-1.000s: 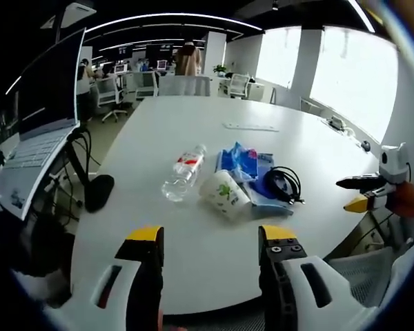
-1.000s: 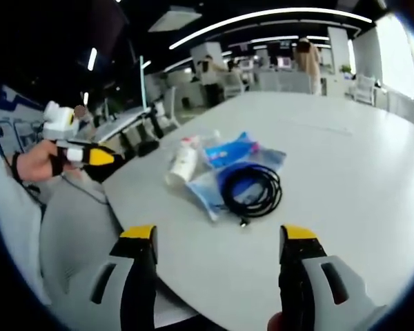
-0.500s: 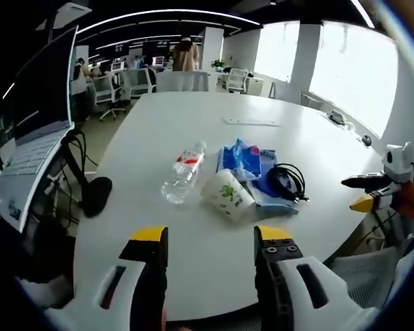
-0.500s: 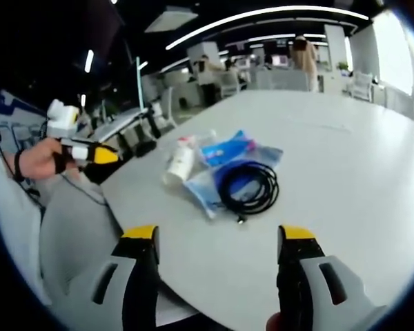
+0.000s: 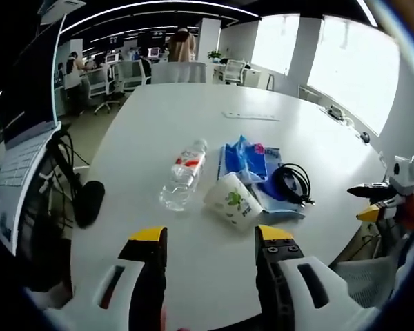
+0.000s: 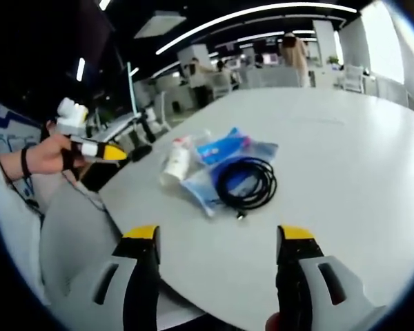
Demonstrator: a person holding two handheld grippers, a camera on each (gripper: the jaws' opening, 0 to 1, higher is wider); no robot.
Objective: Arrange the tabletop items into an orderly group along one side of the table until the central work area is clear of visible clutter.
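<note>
1. The left gripper [image 5: 208,241] is released, its jaws standing wide apart with nothing between them; the right gripper [image 6: 217,238] is released in the same way and holds nothing. Both hover above the near edge of the white table [image 5: 186,114]

2. The clutter lies together near the middle of the table. In the left gripper view the water bottle [image 5: 183,174] lies on its side at about 11 o'clock from the jaws, the paper cup [image 5: 230,201] lies tipped over at 12 o'clock, the blue packet [image 5: 245,158] is beyond the cup, and the black cable [image 5: 293,184] is coiled at 1 o'clock

3. In my judgement nothing is grasped yet, so the step is the first reach

4. To do it well, take the nearest loose thing first. The cup seems light and may roll, so close on its wall gently

5. The cable rests partly on the blue packet; I would grip several loops together, so the coil does not unwind
</note>
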